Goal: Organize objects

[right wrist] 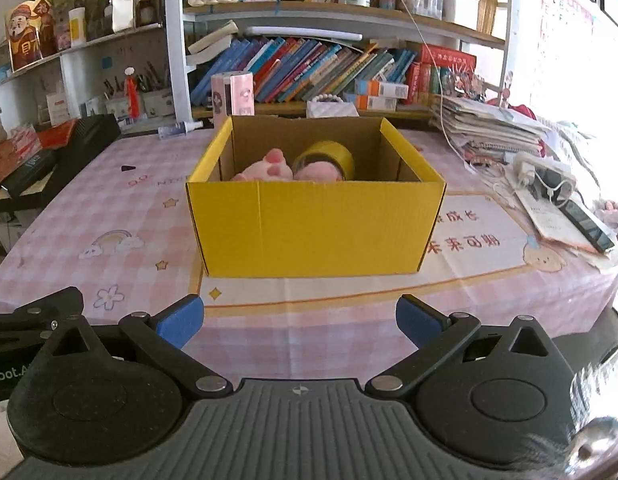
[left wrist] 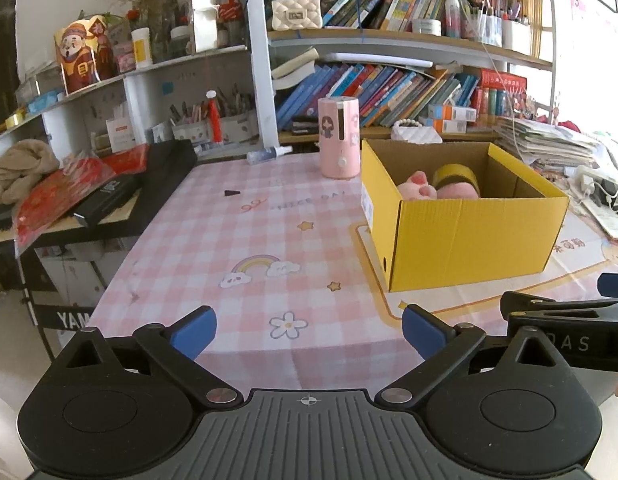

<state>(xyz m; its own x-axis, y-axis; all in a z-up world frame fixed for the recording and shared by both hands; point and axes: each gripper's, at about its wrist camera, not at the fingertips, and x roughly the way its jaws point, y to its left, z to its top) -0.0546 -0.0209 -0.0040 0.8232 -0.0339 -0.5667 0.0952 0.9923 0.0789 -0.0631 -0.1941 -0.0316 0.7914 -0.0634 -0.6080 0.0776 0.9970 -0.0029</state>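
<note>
A yellow cardboard box (right wrist: 315,224) stands open-topped on the worktop (right wrist: 109,208), which is covered with a pink checked cloth printed with rainbows, stars and flowers. Inside the box lie a pink plush toy (right wrist: 265,168) toward its left and a roll of yellow tape (right wrist: 329,154) just beside it on the right, the two touching or nearly so. Behind the box, at its far left corner, stands a pink cylindrical container (left wrist: 339,138) with a cartoon girl on it, and a small clear bottle (left wrist: 267,155) lies on its side near the back edge of the worktop. A small black piece (left wrist: 232,193) lies alone on the cloth, well apart from the box. The right tongs (right wrist: 300,322) hang over the near edge of the worktop, facing the box's front wall, jaws spread wide with nothing between the blue pads. The left tongs (left wrist: 309,332) sit to the left of the box, equally wide apart and empty, over a flower print. Bookshelves (left wrist: 389,36) crammed with books rise behind, and a pile of papers (right wrist: 489,124) lies to the right.
</note>
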